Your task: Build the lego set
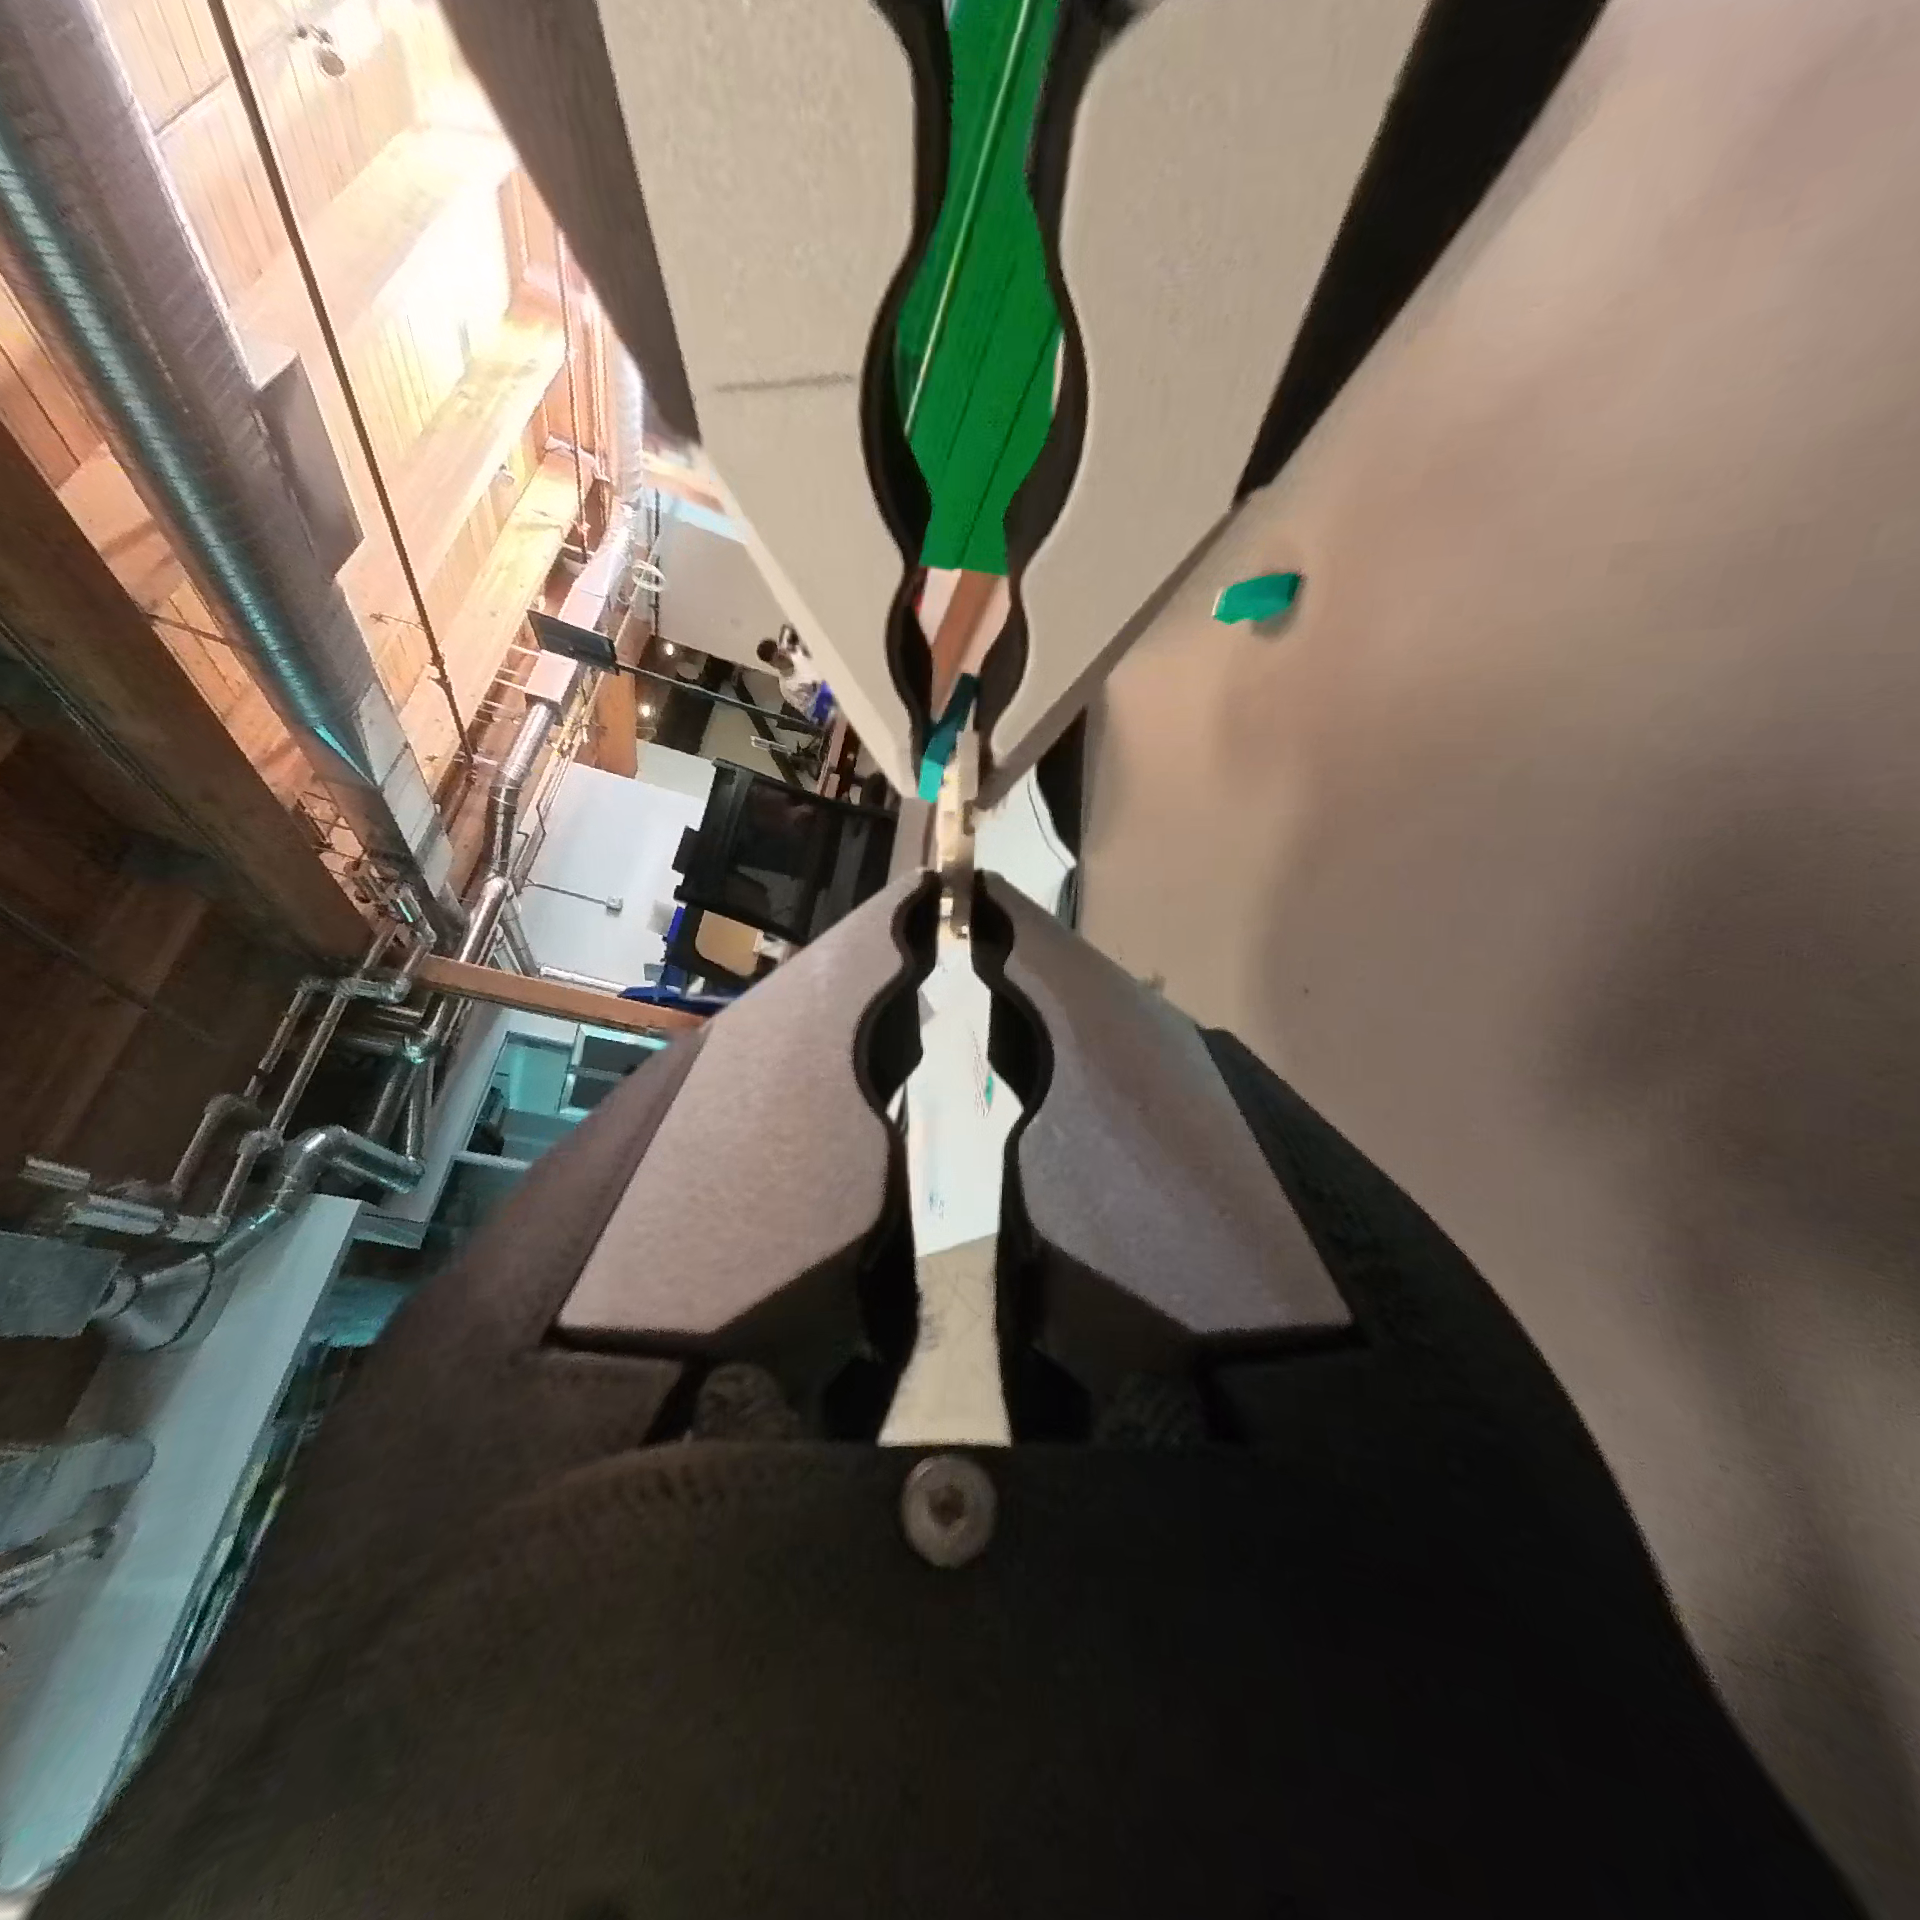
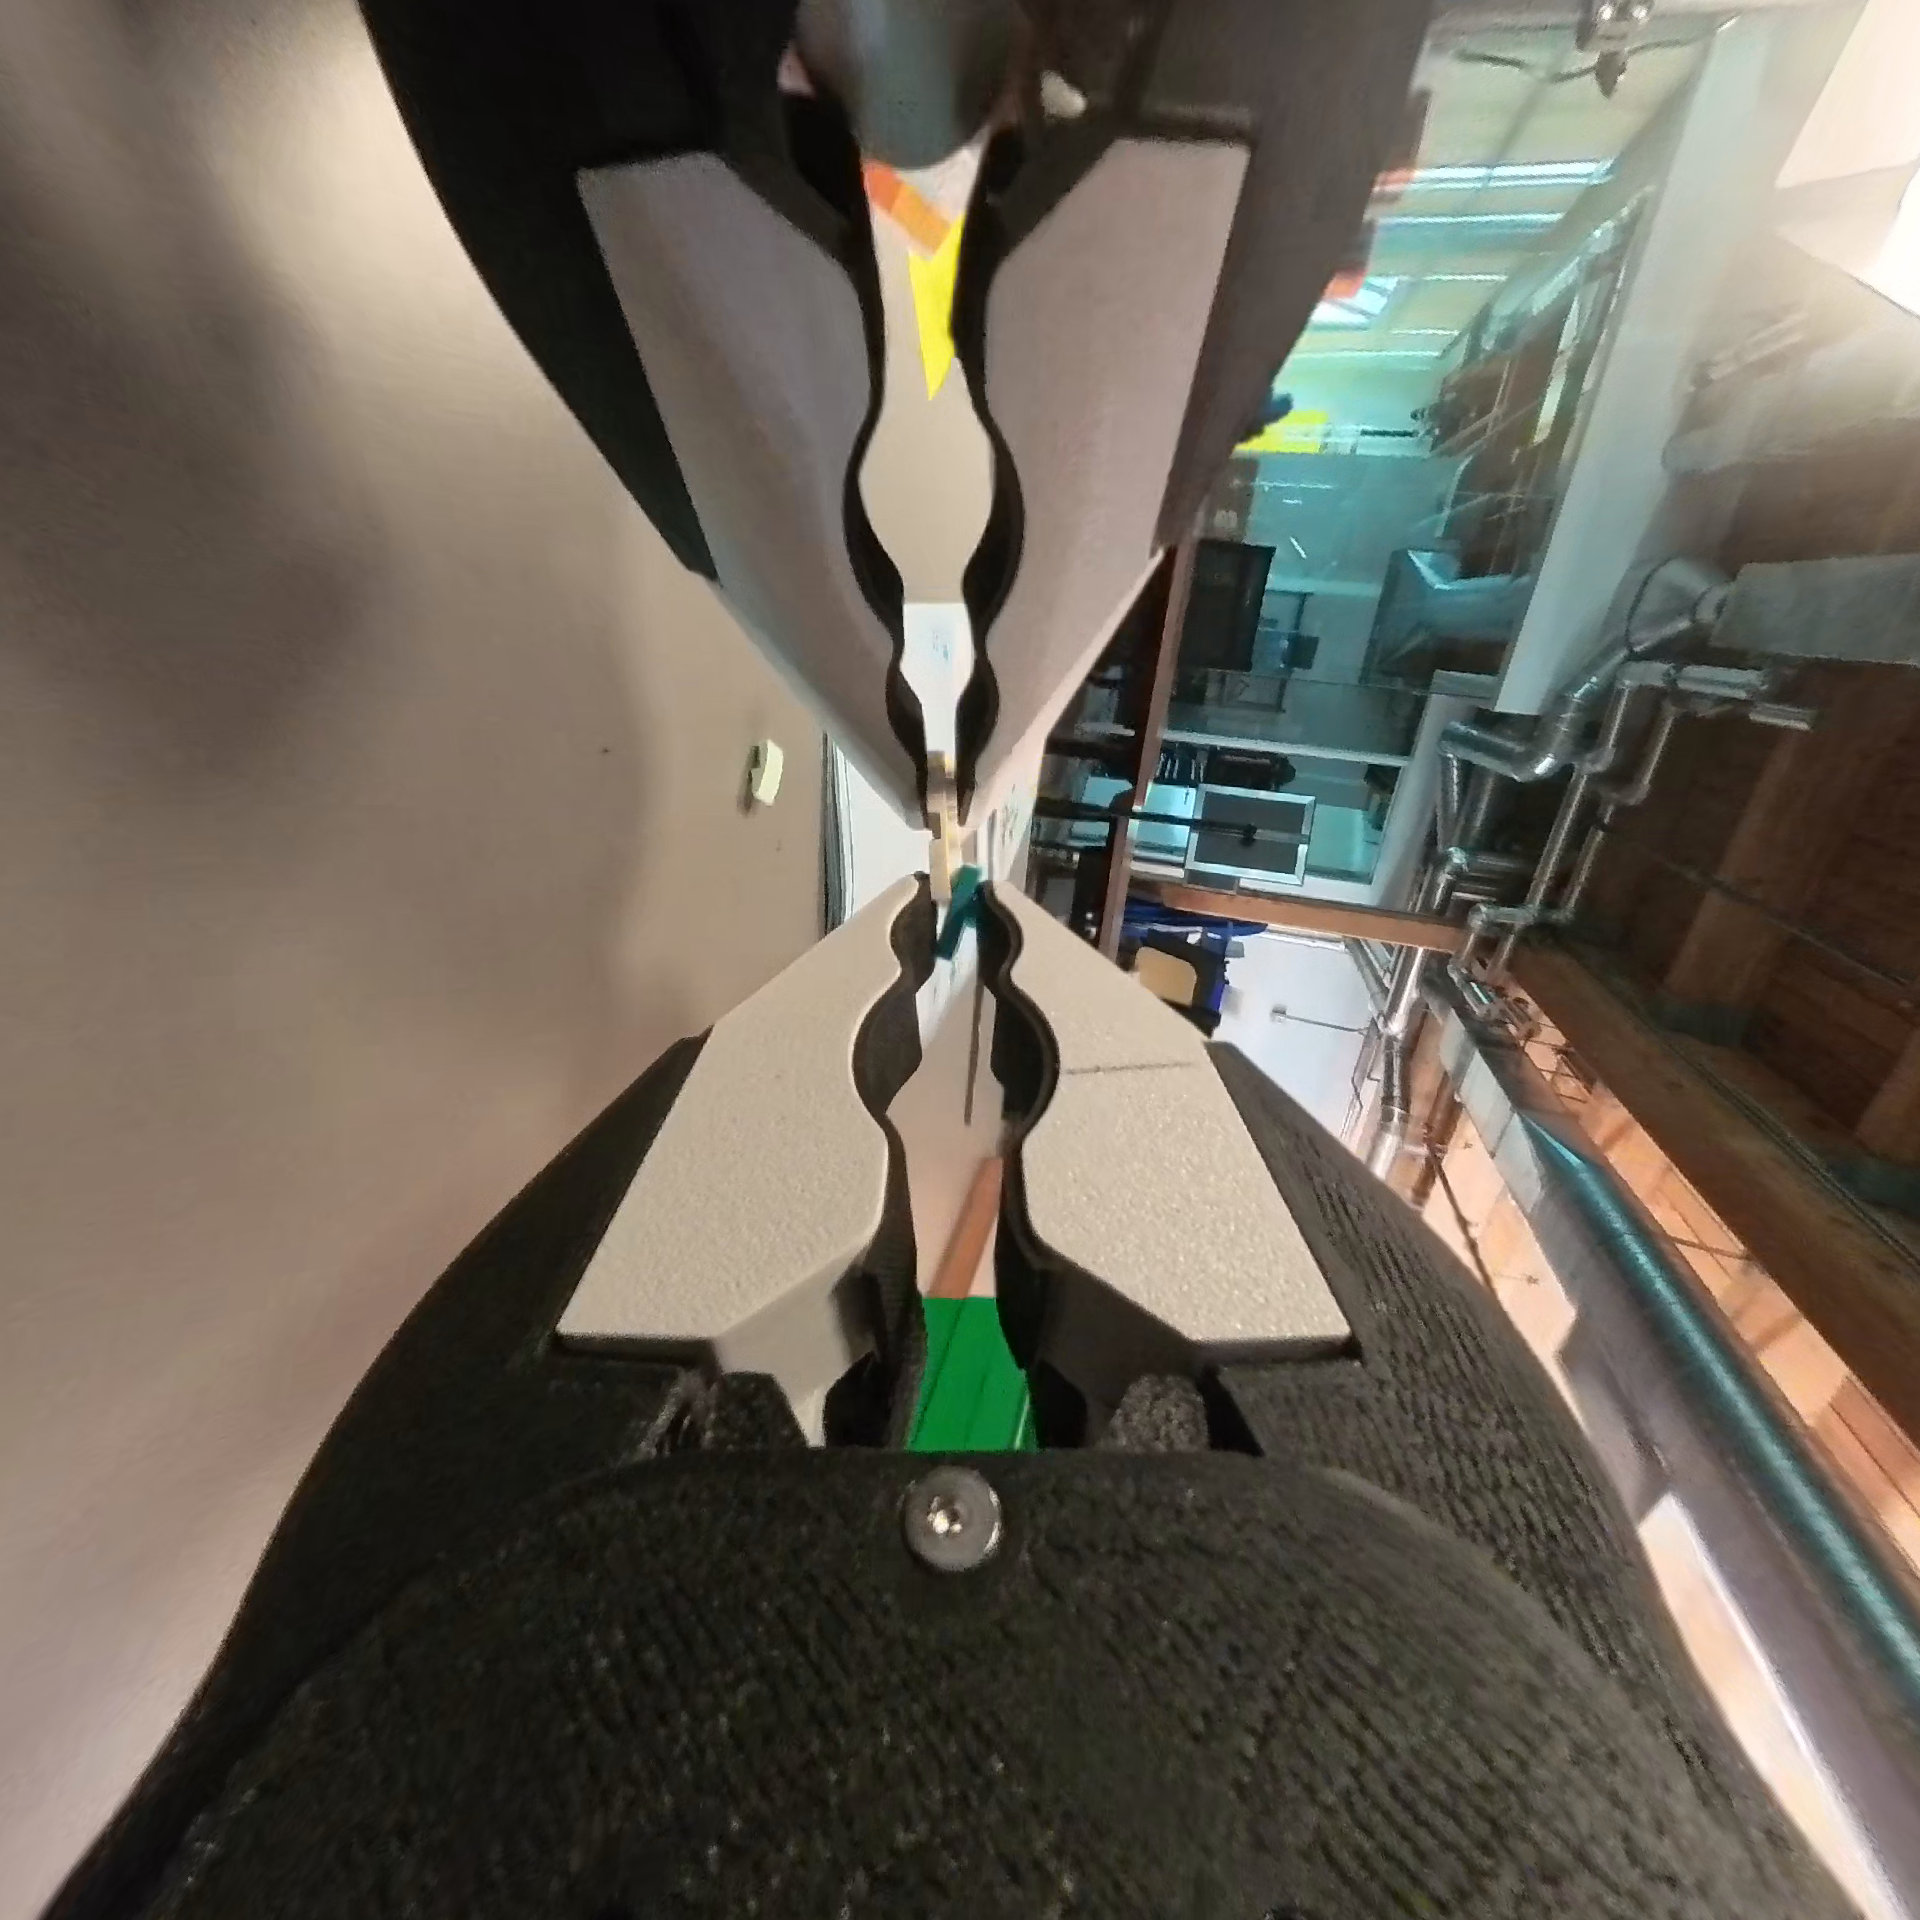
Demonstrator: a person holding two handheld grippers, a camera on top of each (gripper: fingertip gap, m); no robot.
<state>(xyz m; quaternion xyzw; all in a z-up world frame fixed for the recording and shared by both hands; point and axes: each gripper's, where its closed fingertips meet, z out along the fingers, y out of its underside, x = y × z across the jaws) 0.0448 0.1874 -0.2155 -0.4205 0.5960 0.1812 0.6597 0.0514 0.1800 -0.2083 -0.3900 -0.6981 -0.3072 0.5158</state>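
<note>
I've got the left gripper point(image 1: 951, 888) clamped on a tan lego piece point(image 1: 954, 831) and the right gripper point(image 2: 951, 899) clamped on a teal piece point(image 2: 958, 914), tip-to-tip in midair; tiny, rigid, slippery, so pinch flat faces.

Wrist cameras: rolled sideways, facing each other tip-to-tip, very close; shared: both grippers' fingertips, tan piece point(image 1: 954, 831) point(image 2: 941, 821).
</note>
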